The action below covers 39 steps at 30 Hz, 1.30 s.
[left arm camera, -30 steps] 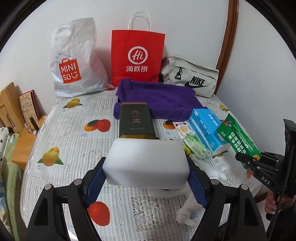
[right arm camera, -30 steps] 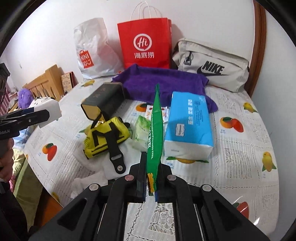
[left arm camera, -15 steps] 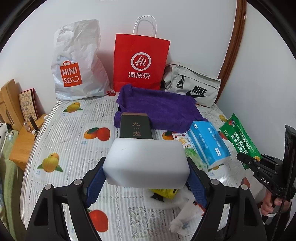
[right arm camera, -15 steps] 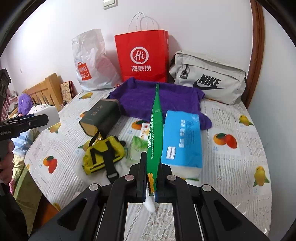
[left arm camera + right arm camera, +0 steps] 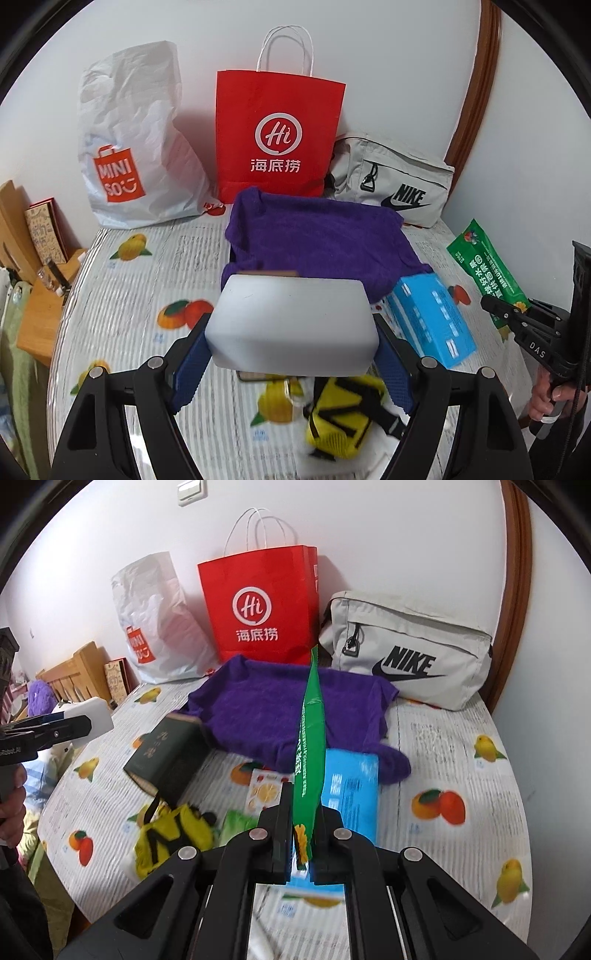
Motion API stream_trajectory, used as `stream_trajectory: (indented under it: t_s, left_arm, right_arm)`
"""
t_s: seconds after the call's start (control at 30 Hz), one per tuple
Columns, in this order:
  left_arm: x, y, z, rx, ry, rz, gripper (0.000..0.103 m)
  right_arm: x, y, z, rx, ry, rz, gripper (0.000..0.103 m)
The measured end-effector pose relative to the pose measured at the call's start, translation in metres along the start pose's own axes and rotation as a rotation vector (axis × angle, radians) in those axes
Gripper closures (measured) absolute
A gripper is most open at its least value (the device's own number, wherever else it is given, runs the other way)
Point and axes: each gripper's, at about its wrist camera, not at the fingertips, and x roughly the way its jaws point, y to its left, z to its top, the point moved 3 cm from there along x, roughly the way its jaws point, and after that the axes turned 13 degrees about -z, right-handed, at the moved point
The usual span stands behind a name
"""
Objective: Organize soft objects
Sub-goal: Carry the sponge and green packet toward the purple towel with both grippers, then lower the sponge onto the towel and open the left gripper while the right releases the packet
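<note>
On the table [image 5: 122,295], seen from the left wrist camera, the towel [image 5: 317,240] lies in the middle. Behind it, at twelve o'clock, the paper bag [image 5: 280,136] stands against the wall. At ten o'clock from the towel is the plastic bag [image 5: 133,147], and at two o'clock the Nike bag [image 5: 395,181]. The tissue pack [image 5: 430,319] lies at four o'clock, touching the towel's edge. The strap pouch [image 5: 343,417] lies at six o'clock, nearest to the camera. The box [image 5: 166,757] lies at the towel's seven o'clock, behind the pouch.
</note>
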Motion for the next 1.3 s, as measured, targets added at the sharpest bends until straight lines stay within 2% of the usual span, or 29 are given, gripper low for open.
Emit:
stream_trajectory:
  t_s: [0.3, 0.67, 1.03, 1.17, 1.3]
  left_arm:
    - [0.041, 0.025, 0.036, -0.035, 0.011, 0.015, 0.023]
    - [0.099, 0.055, 0.066, -0.079, 0.057, 0.015, 0.023]
    - [0.165, 0.065, 0.088, -0.079, 0.138, 0.006, 0.023]
    - [0.189, 0.070, 0.096, -0.077, 0.163, -0.003, 0.023]
    - [0.212, 0.078, 0.104, -0.093, 0.188, -0.023, 0.023]
  right_arm:
    - [0.051, -0.007, 0.039, -0.007, 0.019, -0.001, 0.097]
    - [0.141, -0.020, 0.077, 0.004, 0.082, -0.015, 0.097]
    - [0.214, -0.030, 0.083, 0.022, 0.197, -0.027, 0.097]
    - [0.222, -0.033, 0.079, 0.041, 0.232, 0.007, 0.097]
    - [0.226, -0.033, 0.080, 0.036, 0.247, -0.006, 0.097]
